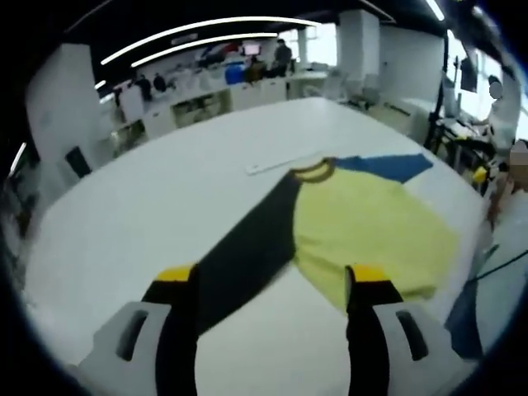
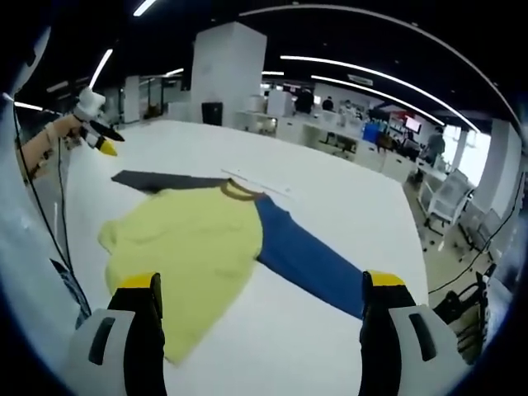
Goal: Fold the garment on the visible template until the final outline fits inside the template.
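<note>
On the large white table (image 1: 124, 223) one garment (image 1: 363, 227) is seen, laid flat with both sleeves spread wide: a yellow body, one dark sleeve (image 1: 243, 256) and one blue sleeve (image 2: 309, 260). A pale strip (image 1: 276, 163), possibly part of the template, lies just beyond the collar (image 2: 238, 190); the template outline itself cannot be made out. No fold is visible, so the task is judged to be at its start, with the first grasp not yet made. Two grippers are counted. The left gripper (image 1: 272, 285) is held above the table with its jaws wide apart and nothing between them, the dark sleeve lying beyond. The right gripper (image 2: 260, 293) is likewise held with jaws spread and empty, aimed over the yellow hem and blue sleeve. The next move is judged to call for each sleeve end to be pinched and carried inward over the body
</note>
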Tool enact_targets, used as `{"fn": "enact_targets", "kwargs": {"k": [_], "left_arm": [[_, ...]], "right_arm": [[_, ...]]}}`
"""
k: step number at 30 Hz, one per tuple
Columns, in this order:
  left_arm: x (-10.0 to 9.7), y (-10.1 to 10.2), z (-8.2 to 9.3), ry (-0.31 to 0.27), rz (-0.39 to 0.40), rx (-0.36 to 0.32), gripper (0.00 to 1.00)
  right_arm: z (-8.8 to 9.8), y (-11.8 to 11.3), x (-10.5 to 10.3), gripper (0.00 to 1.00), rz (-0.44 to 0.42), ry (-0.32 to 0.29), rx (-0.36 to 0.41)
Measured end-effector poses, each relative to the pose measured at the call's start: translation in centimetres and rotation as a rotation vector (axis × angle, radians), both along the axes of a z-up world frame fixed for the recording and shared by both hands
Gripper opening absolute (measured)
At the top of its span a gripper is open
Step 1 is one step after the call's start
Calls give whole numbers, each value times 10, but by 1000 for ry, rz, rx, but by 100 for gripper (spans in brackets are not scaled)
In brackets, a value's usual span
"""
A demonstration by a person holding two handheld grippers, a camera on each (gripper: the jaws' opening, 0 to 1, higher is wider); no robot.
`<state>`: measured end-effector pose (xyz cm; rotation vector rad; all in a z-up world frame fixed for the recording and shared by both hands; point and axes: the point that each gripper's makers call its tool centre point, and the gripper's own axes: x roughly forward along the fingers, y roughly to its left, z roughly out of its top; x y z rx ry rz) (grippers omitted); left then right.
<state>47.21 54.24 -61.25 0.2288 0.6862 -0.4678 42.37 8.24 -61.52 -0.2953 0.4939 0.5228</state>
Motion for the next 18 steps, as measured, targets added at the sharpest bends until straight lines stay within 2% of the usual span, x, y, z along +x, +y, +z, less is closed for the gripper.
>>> {"fn": "enact_targets", "kwargs": {"k": [2, 3, 9, 18], "left_arm": [[-1, -7, 3, -27, -21, -34, 70], [-5, -9, 2, -9, -24, -34, 71], [-18, -16, 2, 1, -46, -24, 74], [-41, -31, -2, 14, -75, -58, 78]], "right_arm": [[-1, 0, -3, 100, -1, 3, 15], [-2, 1, -4, 100, -2, 4, 24], [-4, 2, -14, 100, 0, 4, 25], [-17, 7, -31, 100, -4, 26, 42]]}}
